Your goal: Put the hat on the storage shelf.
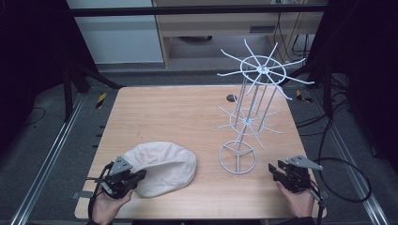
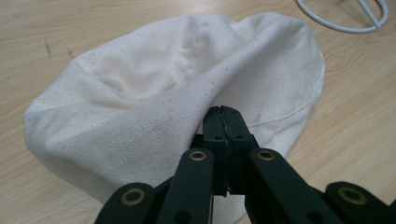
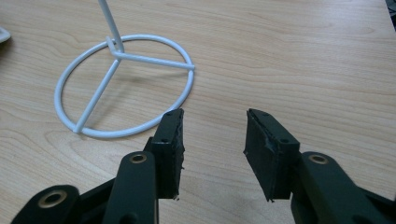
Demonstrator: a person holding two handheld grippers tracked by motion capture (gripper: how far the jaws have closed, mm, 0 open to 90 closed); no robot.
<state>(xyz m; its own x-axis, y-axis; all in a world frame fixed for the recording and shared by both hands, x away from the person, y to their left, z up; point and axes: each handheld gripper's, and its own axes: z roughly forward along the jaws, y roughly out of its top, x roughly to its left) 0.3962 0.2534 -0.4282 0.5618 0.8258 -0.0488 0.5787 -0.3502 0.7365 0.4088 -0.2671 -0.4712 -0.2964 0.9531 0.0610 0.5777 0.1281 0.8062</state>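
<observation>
Two grippers low on table (image 1: 155, 101): left gripper (image 1: 137, 177) at seven o'clock, pinching cream cap (image 1: 162, 166) edge; right gripper (image 1: 277, 171) at five o'clock, spread, empty, beside white wire rack (image 1: 238, 157).

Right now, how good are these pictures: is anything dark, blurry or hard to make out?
High view: the wooden table is evenly lit, the room around it nearly black, and the white wire stand looks thin and faint. Left gripper view: the cream cap is sharp, with soft shadows in its folds. Right gripper view: the stand's ring base casts only a faint shadow, no glare.
</observation>
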